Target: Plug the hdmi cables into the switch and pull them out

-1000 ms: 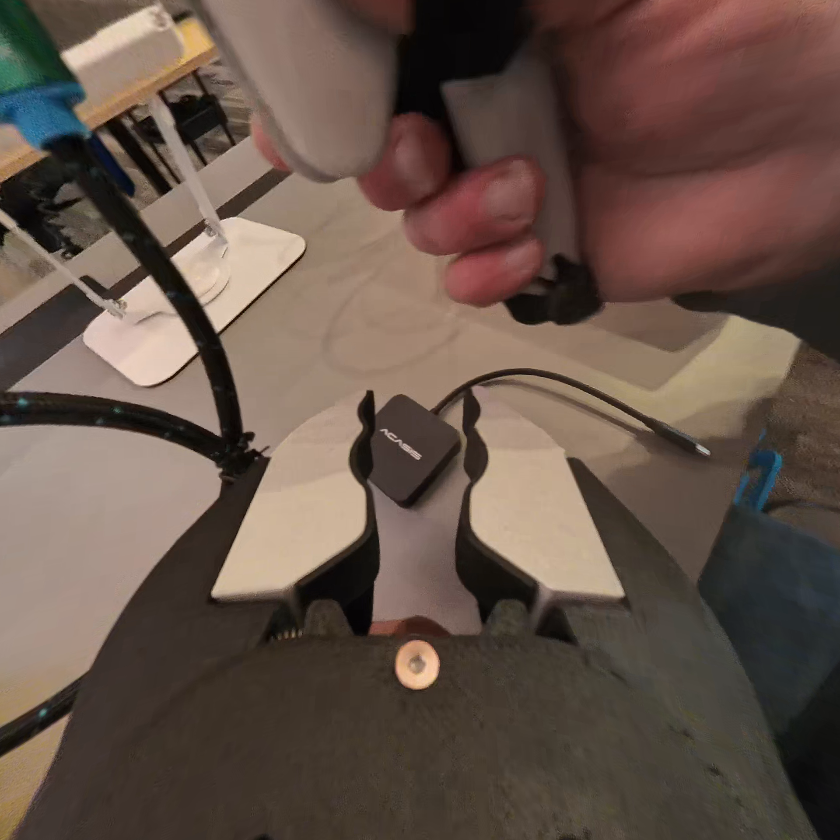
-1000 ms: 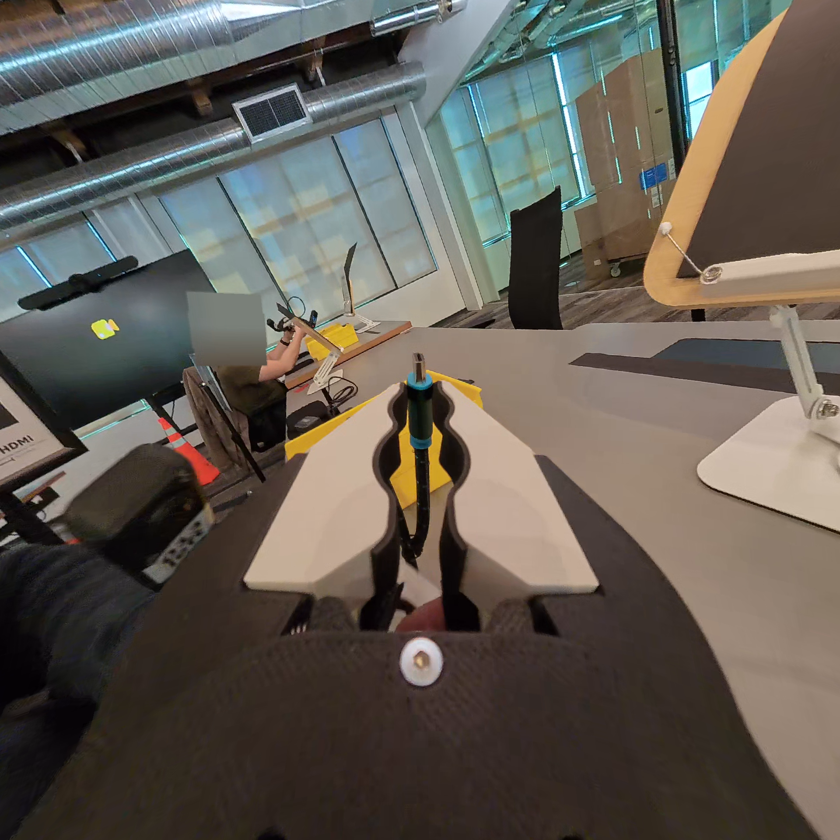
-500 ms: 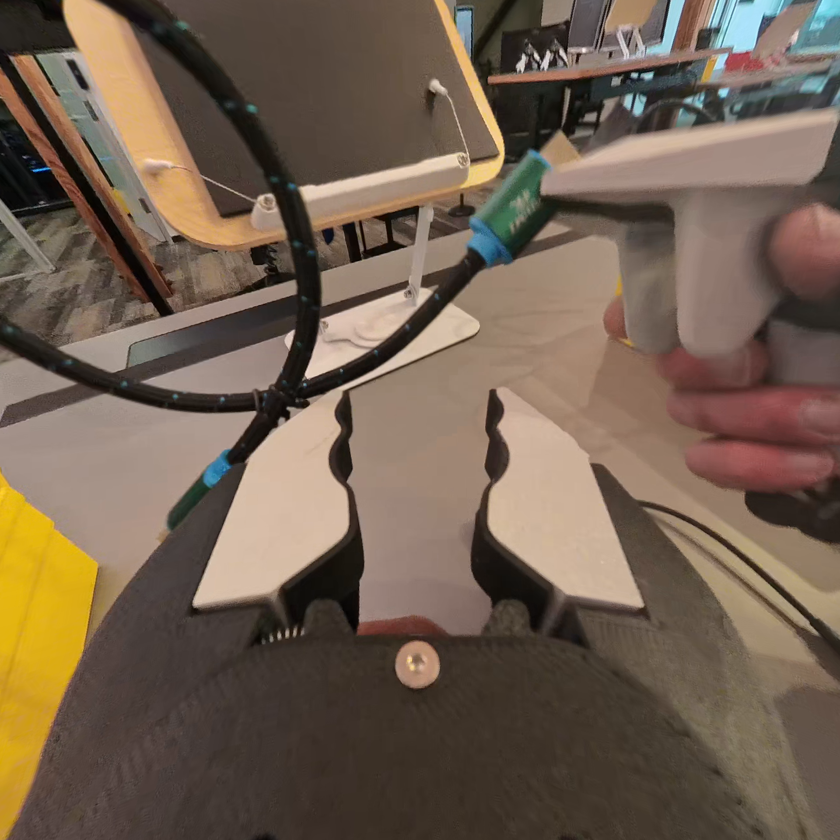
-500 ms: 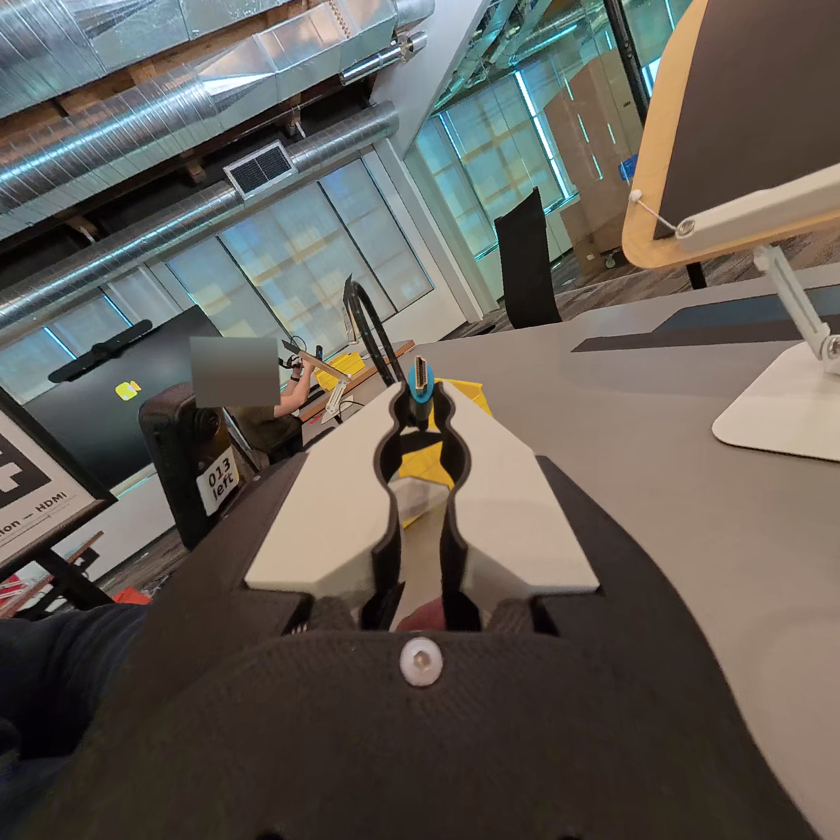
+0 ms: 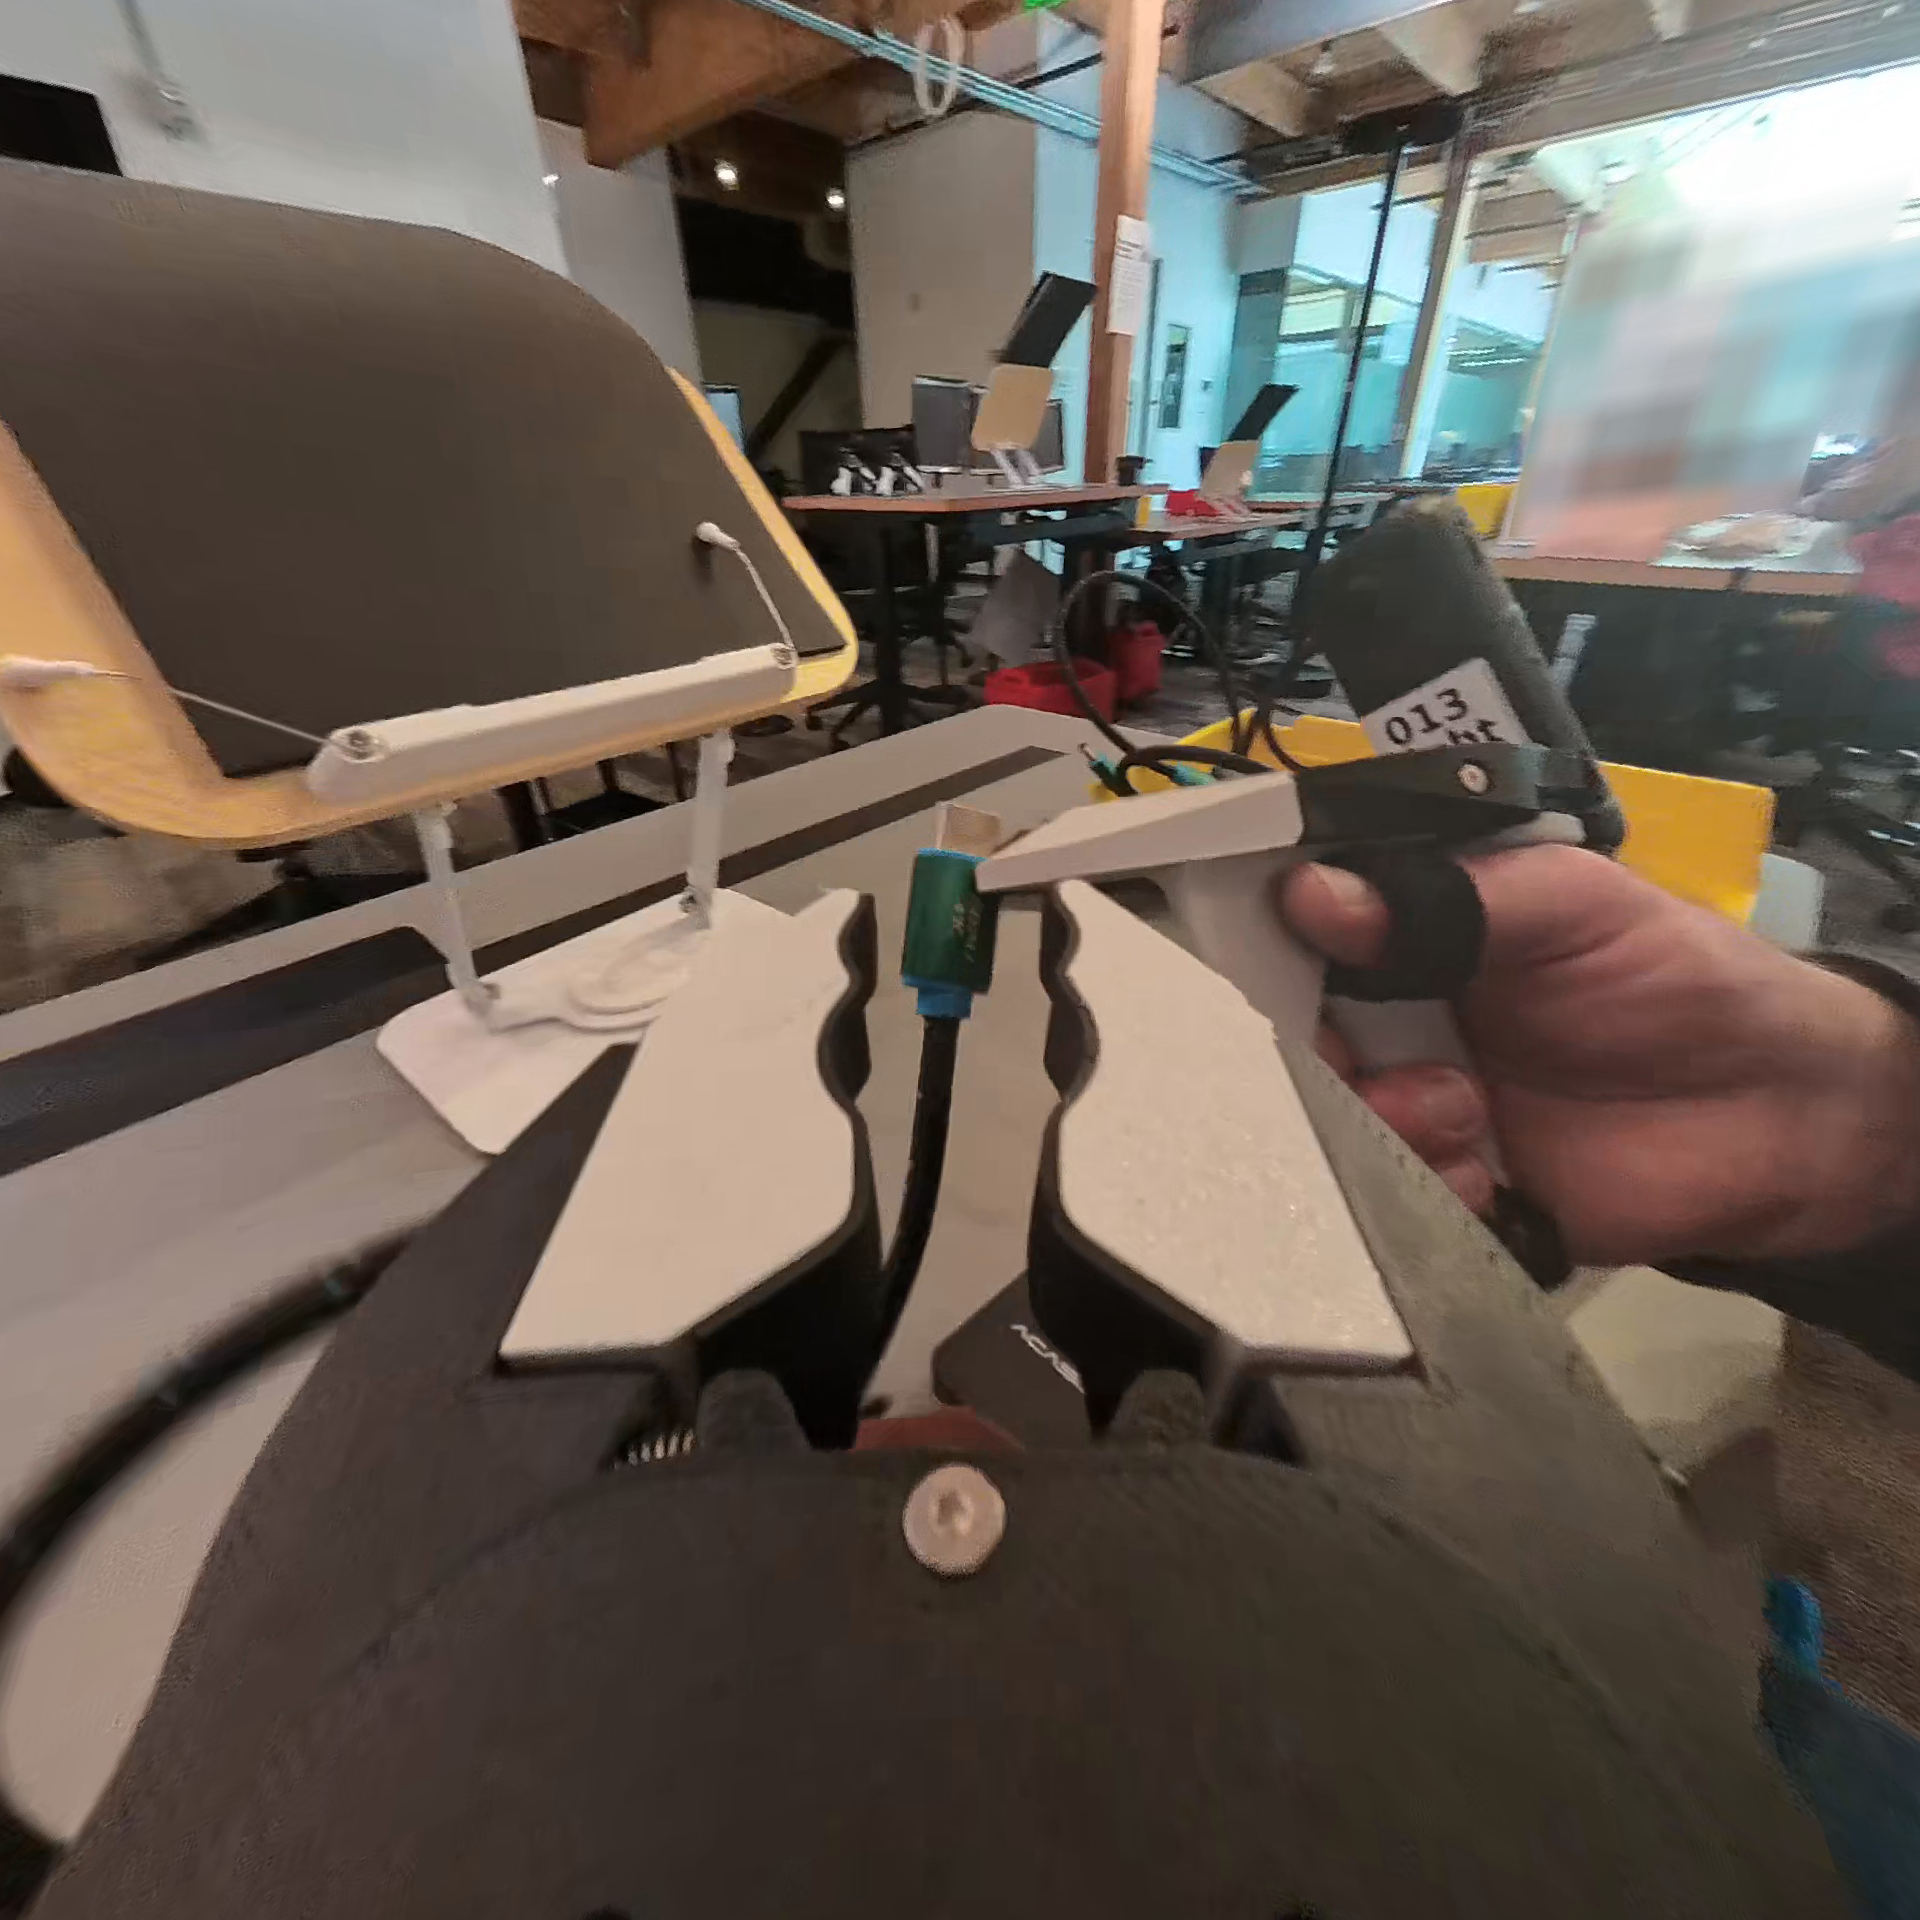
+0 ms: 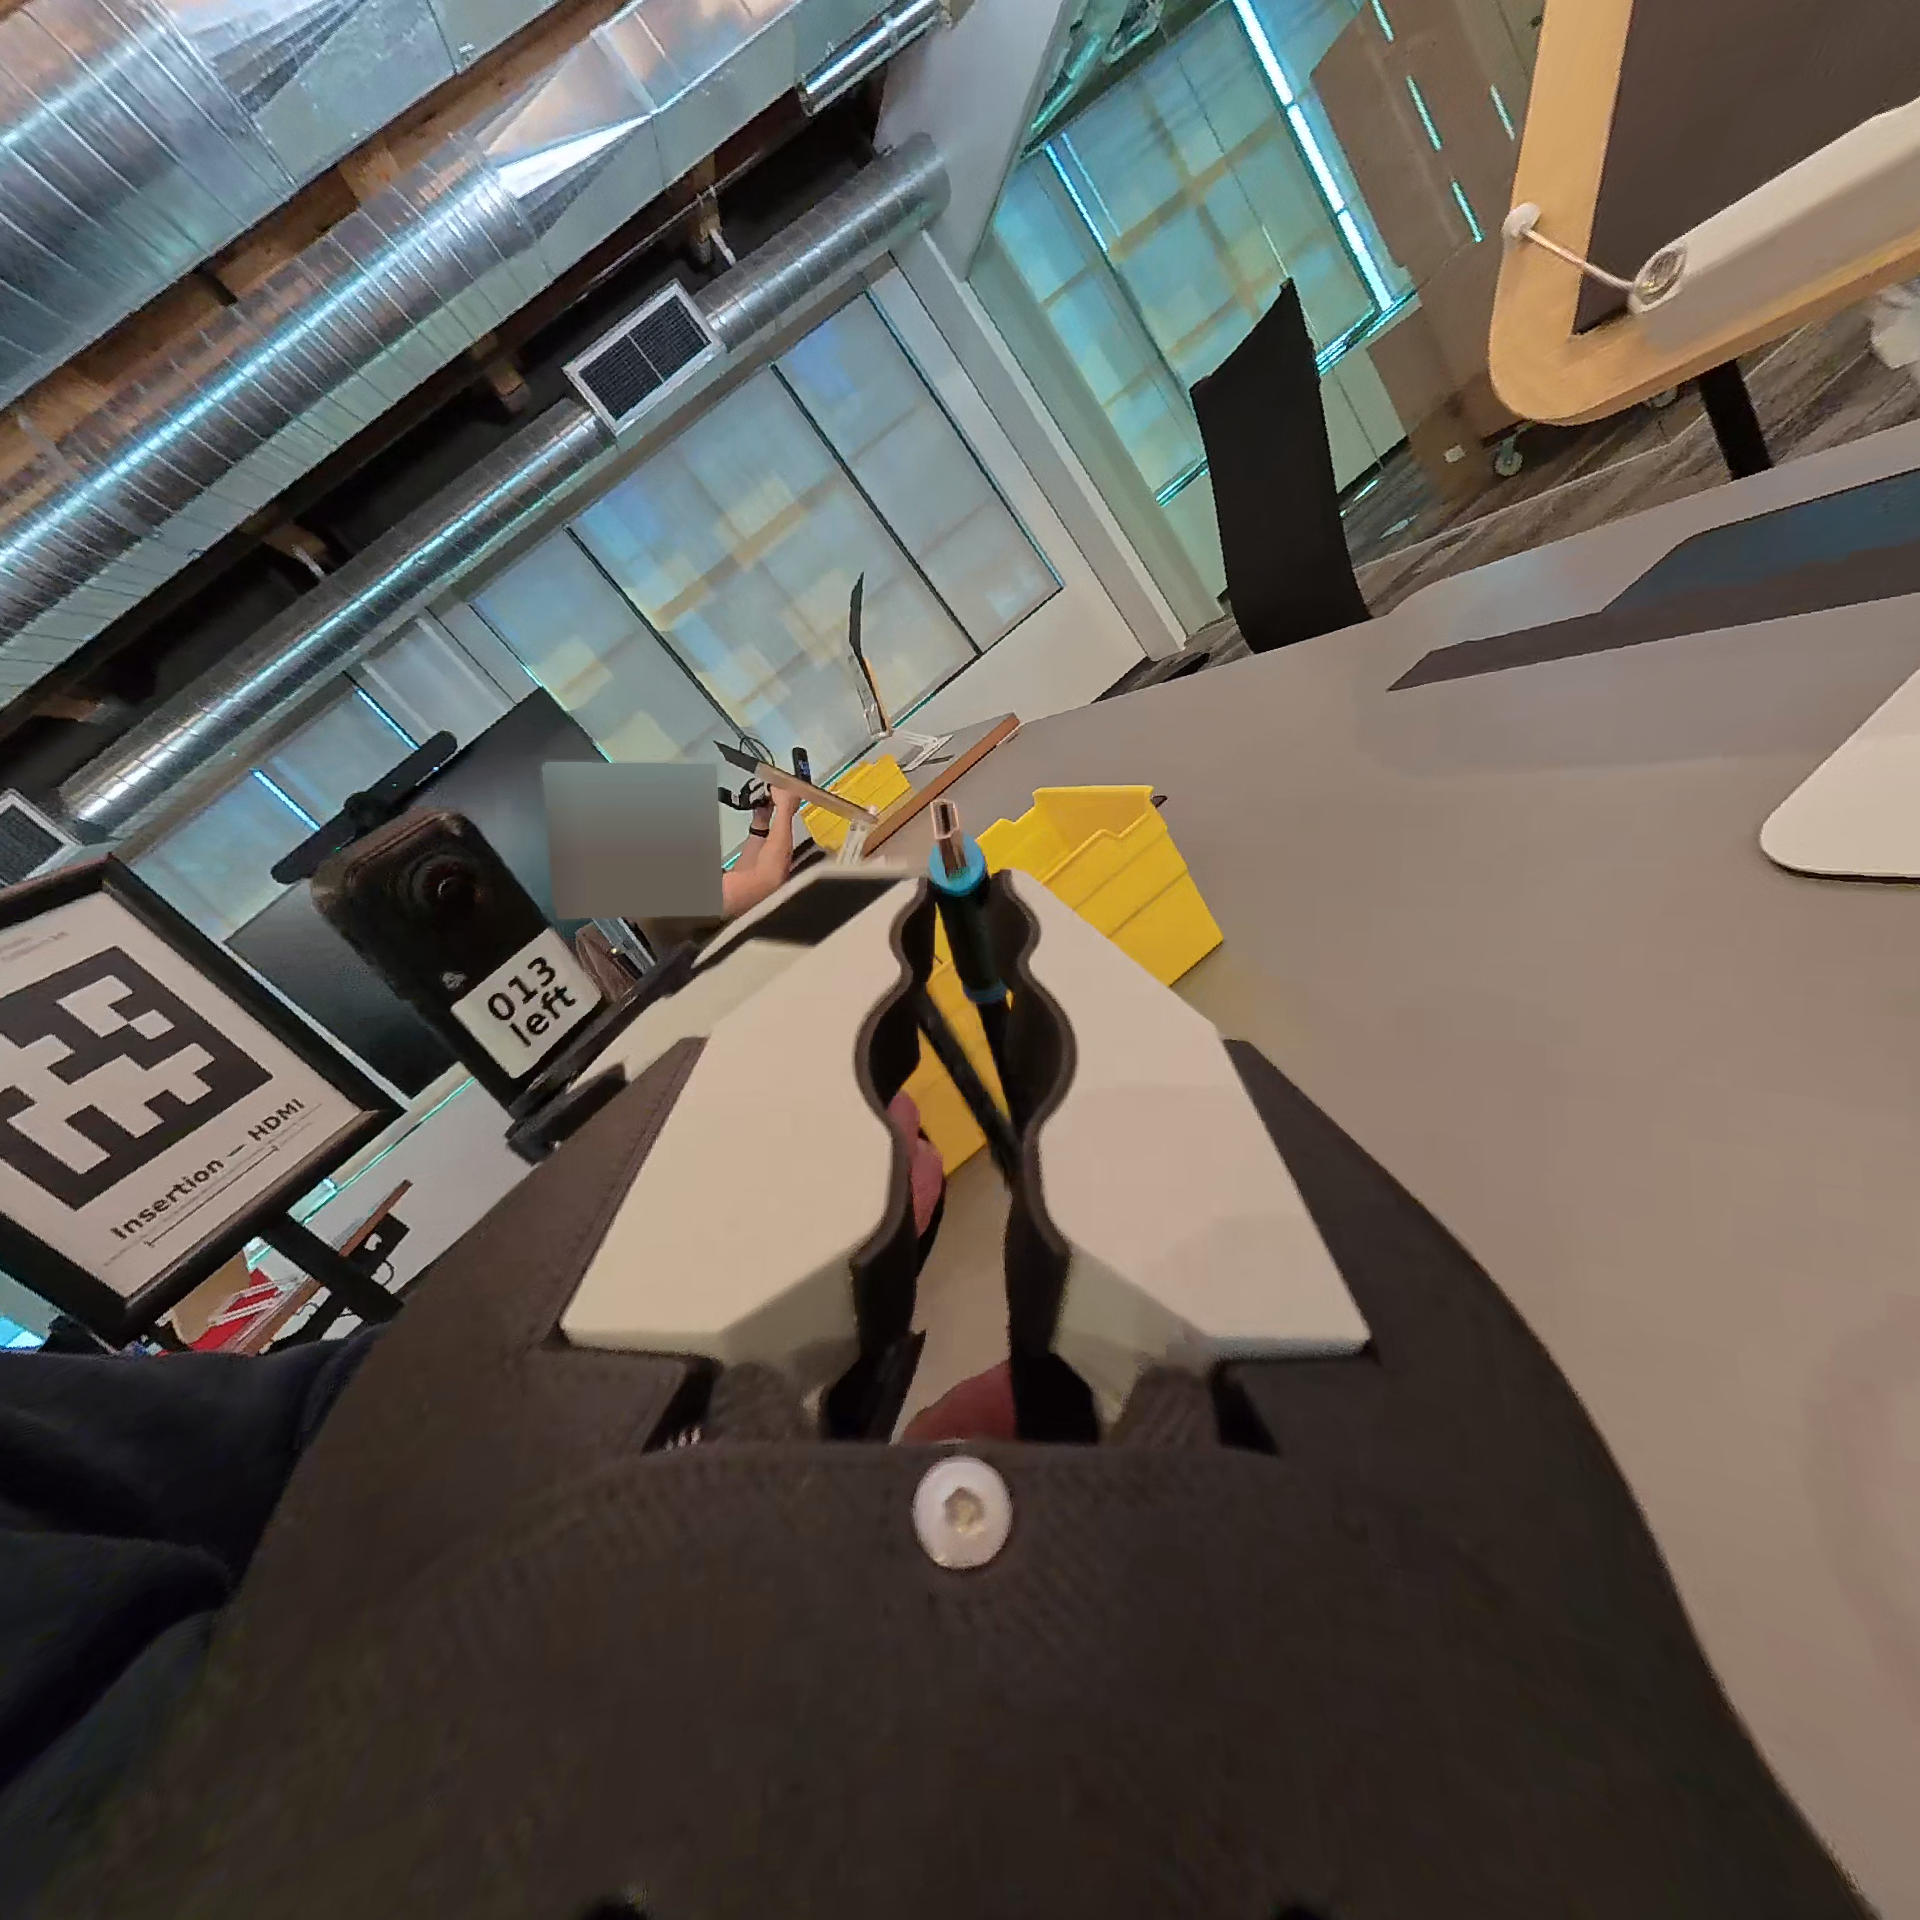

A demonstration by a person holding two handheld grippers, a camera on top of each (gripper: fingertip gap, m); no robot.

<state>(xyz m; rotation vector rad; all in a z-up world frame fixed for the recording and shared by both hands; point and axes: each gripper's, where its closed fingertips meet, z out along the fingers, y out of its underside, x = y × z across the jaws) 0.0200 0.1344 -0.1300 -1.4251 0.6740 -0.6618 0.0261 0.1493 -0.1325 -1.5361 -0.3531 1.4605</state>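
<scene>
The right tool (image 6: pixel 961 894) is clenched on the HDMI plug (image 6: pixel 958 878), whose metal tip and bright blue collar stick out past the white fingers (image 6: pixel 769 1122) while its black braided cable (image 6: pixel 987 1091) runs back between them. In the left wrist view the same plug (image 5: pixel 943 940) shows a green metallic sleeve with a blue strain-relief band, hanging tip-up from the right tool (image 5: pixel 1013 878), the cable (image 5: pixel 925 1132) dropping down into the gap of the left tool (image 5: pixel 951 966). The left tool's jaws stand apart on either side of the plug and cable without touching them, so it is released. Just beneath the cable, on the grey counter (image 5: pixel 208 1122), lies the black switch (image 5: pixel 997 1361), mostly hidden by the left tool's right finger. Beyond the plug a yellow bin (image 6: pixel 1122 883) sits on the counter.
</scene>
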